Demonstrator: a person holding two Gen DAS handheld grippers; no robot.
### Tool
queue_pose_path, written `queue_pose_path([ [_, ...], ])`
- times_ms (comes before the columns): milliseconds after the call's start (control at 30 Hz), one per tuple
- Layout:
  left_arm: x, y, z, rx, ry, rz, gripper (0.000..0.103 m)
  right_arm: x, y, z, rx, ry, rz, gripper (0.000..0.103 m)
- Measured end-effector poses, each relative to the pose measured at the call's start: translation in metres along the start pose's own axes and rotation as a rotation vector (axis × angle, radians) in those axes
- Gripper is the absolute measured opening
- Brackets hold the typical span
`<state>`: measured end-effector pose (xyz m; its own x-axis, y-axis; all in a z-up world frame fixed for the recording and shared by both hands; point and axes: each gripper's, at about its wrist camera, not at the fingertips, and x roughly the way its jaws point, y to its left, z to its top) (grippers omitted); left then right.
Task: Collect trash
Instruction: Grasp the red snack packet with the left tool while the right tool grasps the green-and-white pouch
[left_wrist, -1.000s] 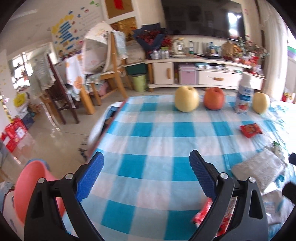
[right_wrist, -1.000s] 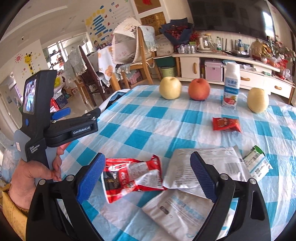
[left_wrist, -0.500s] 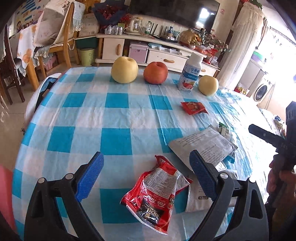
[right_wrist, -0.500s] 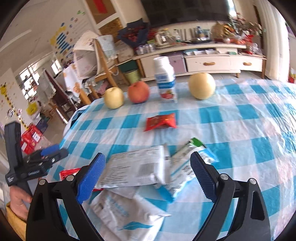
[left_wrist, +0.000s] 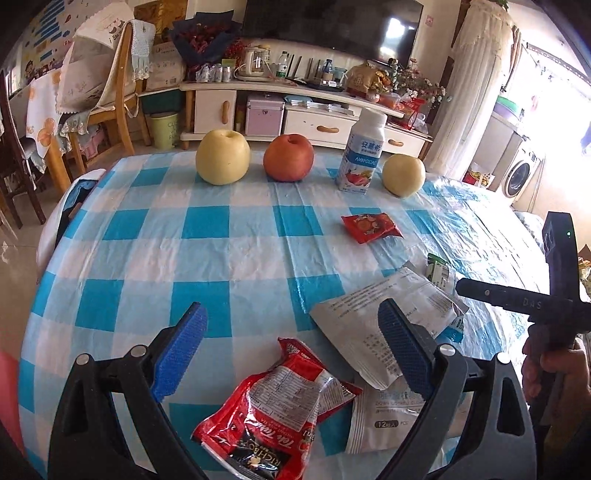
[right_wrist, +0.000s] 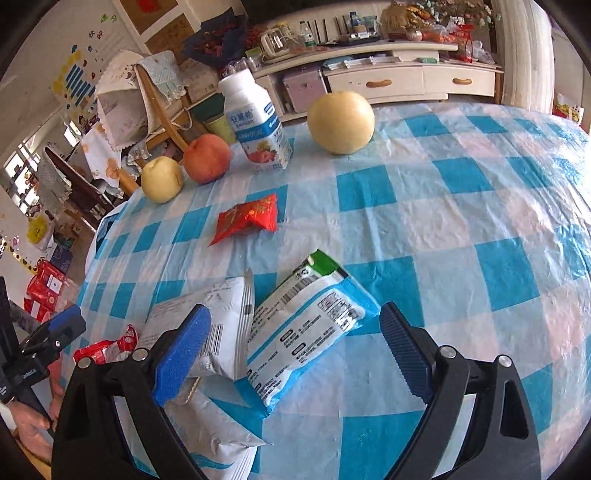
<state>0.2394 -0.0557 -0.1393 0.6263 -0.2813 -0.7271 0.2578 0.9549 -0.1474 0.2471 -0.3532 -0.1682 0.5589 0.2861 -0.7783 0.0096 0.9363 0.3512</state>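
Note:
Wrappers lie on the blue-checked tablecloth (left_wrist: 207, 221). A crumpled red snack bag (left_wrist: 273, 417) sits right in front of my left gripper (left_wrist: 291, 354), which is open and empty above it. A grey-white pouch (left_wrist: 384, 317) lies to its right, and a small red packet (left_wrist: 369, 228) farther back. In the right wrist view, a blue-and-white pouch (right_wrist: 310, 328) lies between the fingers of my open right gripper (right_wrist: 295, 358), overlapping the grey-white pouch (right_wrist: 218, 314). The small red packet (right_wrist: 251, 219) lies beyond.
Two yellow pears (left_wrist: 222, 157) (left_wrist: 403, 174), a red apple (left_wrist: 289, 157) and a yogurt bottle (left_wrist: 361, 155) stand along the table's far edge. A TV cabinet (left_wrist: 295, 110) and wooden chair (left_wrist: 110, 96) stand behind. A pink bin (left_wrist: 7, 398) shows at lower left.
The left gripper swung right from the table's left edge and now faces the red snack bag. The right gripper swung right and closed in over the blue-and-white pouch. Both stayed open.

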Motion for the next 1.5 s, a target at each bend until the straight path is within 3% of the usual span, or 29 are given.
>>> queue_pose_path([
  [200, 0.008, -0.009, -0.003, 0.01, 0.021, -0.006, 0.094, 0.011, -0.012, -0.009, 0.085, 0.06, 0.06, 0.065],
  [300, 0.01, -0.021, -0.005, 0.052, 0.032, -0.054, 0.094, 0.016, -0.008, -0.009, 0.066, 0.041, 0.042, 0.065],
  [567, 0.036, -0.07, -0.009, 0.279, 0.142, -0.155, 0.094, 0.037, 0.007, 0.009, -0.069, -0.003, -0.024, 0.067],
  [733, 0.058, -0.094, 0.003, 0.423, 0.189, -0.139, 0.094, 0.049, 0.015, 0.018, -0.177, 0.011, -0.053, 0.077],
  [833, 0.067, -0.091, 0.023, 0.368, 0.193, -0.189, 0.094, 0.05, 0.014, 0.018, -0.23, 0.027, -0.096, 0.079],
  [900, 0.074, -0.088, 0.037, 0.314, 0.185, -0.199, 0.094, 0.049, 0.006, 0.02, -0.235, 0.03, -0.127, 0.086],
  [1033, 0.097, -0.075, 0.069, 0.109, 0.175, -0.188, 0.094, 0.046, -0.003, 0.022, -0.214, 0.031, -0.113, 0.087],
  [1200, 0.137, -0.091, 0.083, 0.019, 0.209, -0.049, 0.094, 0.044, -0.002, 0.018, -0.224, 0.037, -0.114, 0.089],
  [1400, 0.172, -0.103, 0.091, -0.034, 0.259, 0.034, 0.094, 0.039, -0.002, 0.013, -0.206, 0.04, -0.053, 0.09],
  [1500, 0.185, -0.104, 0.092, -0.042, 0.304, 0.071, 0.081, 0.037, -0.004, 0.012, -0.197, 0.036, -0.034, 0.09],
])
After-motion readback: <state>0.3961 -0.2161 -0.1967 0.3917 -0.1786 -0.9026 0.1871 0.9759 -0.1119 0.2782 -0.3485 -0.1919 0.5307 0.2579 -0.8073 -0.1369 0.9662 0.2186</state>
